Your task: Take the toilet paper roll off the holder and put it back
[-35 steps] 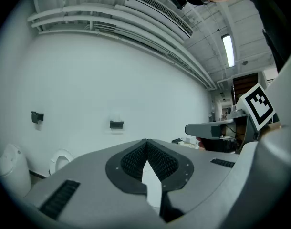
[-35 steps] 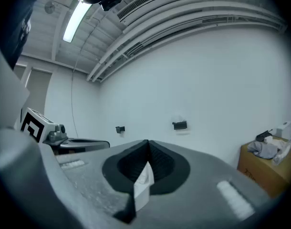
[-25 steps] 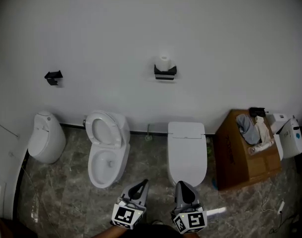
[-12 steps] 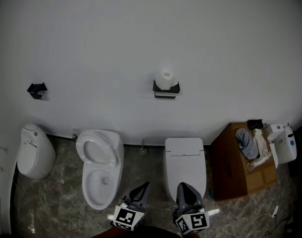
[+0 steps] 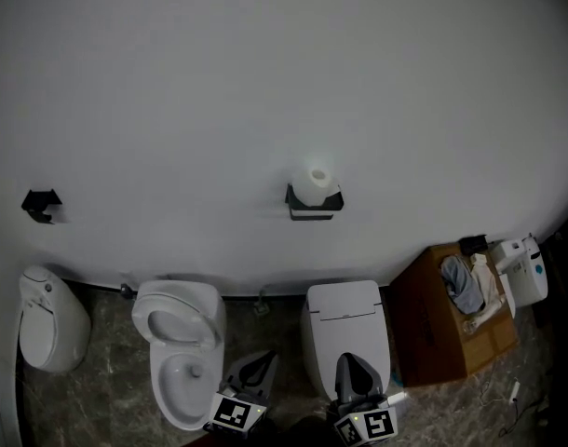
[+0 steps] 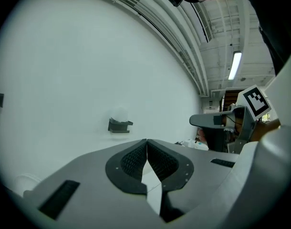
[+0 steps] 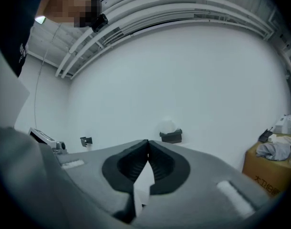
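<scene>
A white toilet paper roll (image 5: 316, 182) stands upright on a black wall holder (image 5: 314, 203) in the middle of the white wall. The left gripper view shows the roll (image 6: 119, 114) faintly above the holder (image 6: 119, 125), far ahead. In the right gripper view the roll (image 7: 168, 126) sits on the holder (image 7: 171, 136), also far off. My left gripper (image 5: 263, 359) and right gripper (image 5: 353, 365) are low at the bottom edge of the head view, well short of the wall. Both are shut with nothing between the jaws.
Below the holder stands a closed white toilet (image 5: 347, 329); an open-seat toilet (image 5: 180, 347) is to its left and a white urinal (image 5: 51, 317) further left. A cardboard box (image 5: 449, 319) with cloths is at right. A second black bracket (image 5: 42, 203) is on the wall at left.
The head view has tilted upward: the roll, holder and toilets have slid down in the picture. Both grippers sit lower in the picture, still shut.
</scene>
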